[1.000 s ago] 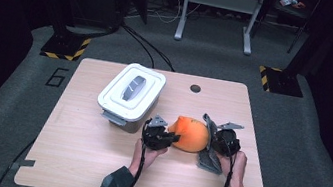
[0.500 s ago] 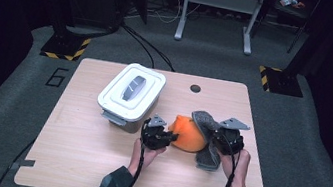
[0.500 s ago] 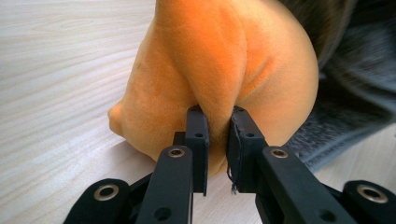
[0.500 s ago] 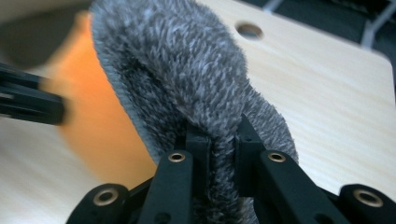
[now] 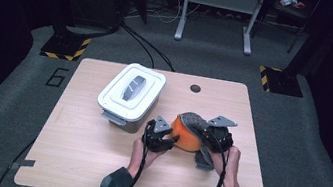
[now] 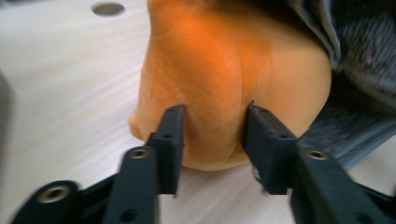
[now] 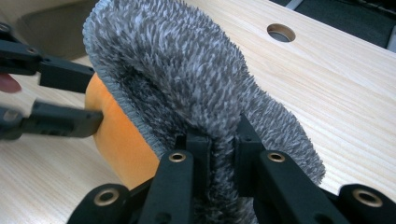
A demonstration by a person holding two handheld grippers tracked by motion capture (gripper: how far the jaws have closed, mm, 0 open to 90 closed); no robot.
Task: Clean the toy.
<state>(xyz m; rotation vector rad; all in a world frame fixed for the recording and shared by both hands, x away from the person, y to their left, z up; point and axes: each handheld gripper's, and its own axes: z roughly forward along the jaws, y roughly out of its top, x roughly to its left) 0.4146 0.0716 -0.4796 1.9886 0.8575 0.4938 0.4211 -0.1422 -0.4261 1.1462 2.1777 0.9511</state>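
Left jaws just opened off orange cloth; right gripper lifted grey mitt higher than a second ago

Left gripper [image 5: 167, 139] released, jaws parted either side of the orange cloth [image 6: 224, 84], a fold between them, pads not pressing. Right gripper [image 7: 219, 140] clenched on grey mitt [image 7: 187, 79], which drapes over the cloth's top. Cloth sits on table [image 5: 68, 159] just right of the white lidded box [image 5: 131, 95], near it; table hole [image 5: 195, 88] behind; nothing blocks
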